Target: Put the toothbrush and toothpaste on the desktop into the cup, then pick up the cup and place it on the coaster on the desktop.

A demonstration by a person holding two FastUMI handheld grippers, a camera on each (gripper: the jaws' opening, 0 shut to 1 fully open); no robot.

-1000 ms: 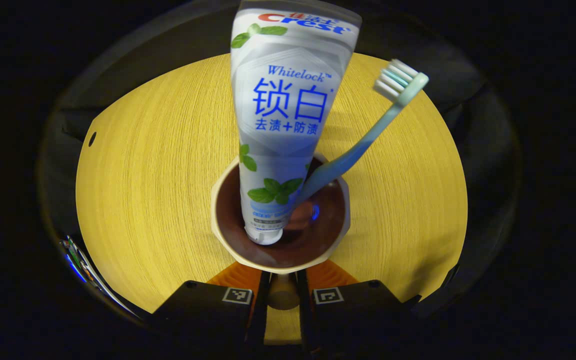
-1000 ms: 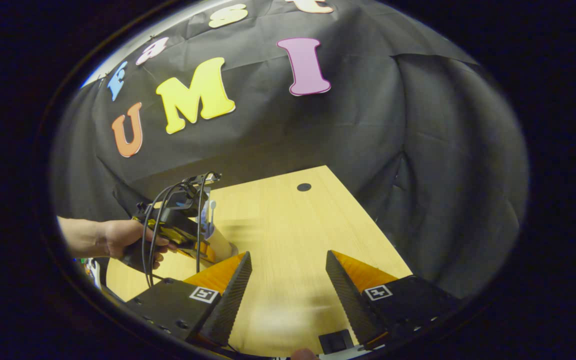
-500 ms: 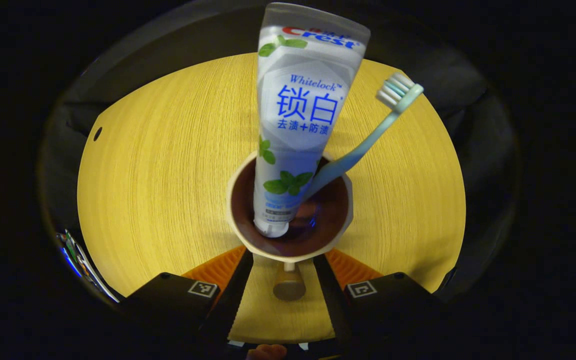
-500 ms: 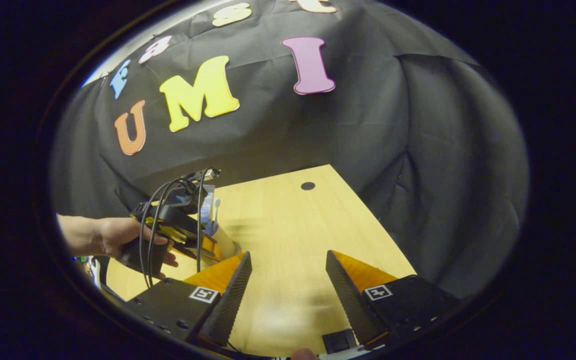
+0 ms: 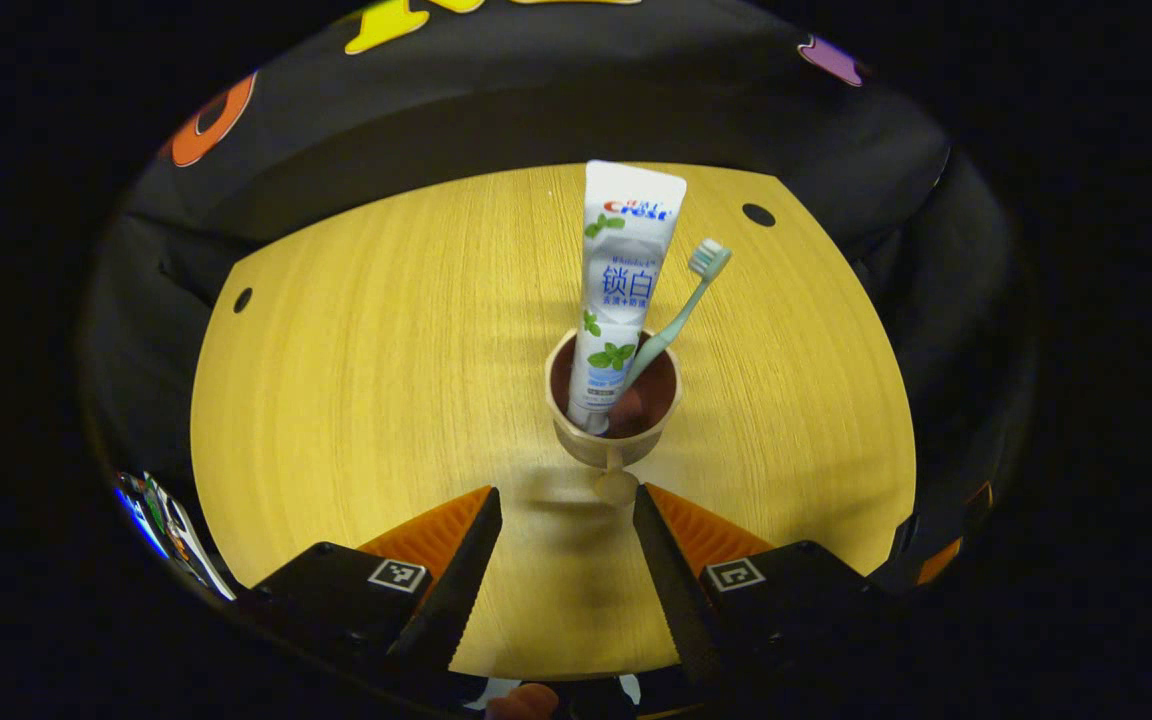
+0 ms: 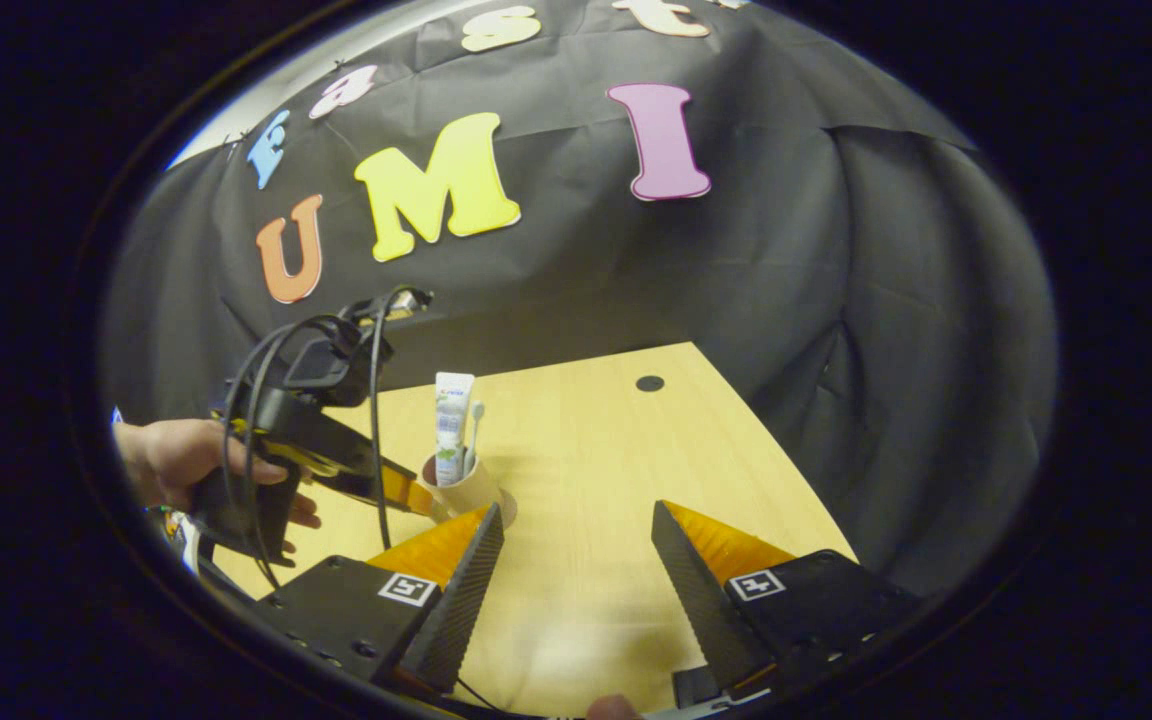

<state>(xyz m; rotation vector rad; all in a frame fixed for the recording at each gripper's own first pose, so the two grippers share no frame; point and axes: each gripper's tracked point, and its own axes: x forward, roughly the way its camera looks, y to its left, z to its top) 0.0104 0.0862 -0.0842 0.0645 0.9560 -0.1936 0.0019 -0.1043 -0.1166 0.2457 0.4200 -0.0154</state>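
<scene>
Hand (image 6: 176, 465) at the far left holds the left gripper (image 5: 561, 555), fingers spread wide with nothing between them, set just short of the cup (image 5: 614, 405). Cup stands upright on the wooden desktop (image 5: 356, 400), its handle facing that gripper. Toothpaste (image 5: 619, 270) and toothbrush (image 5: 681, 305) stand inside it, brush head up, leaning right. Coaster cannot be made out. Right gripper (image 6: 576, 570), further right, hangs wide open and empty over bare desktop.
</scene>
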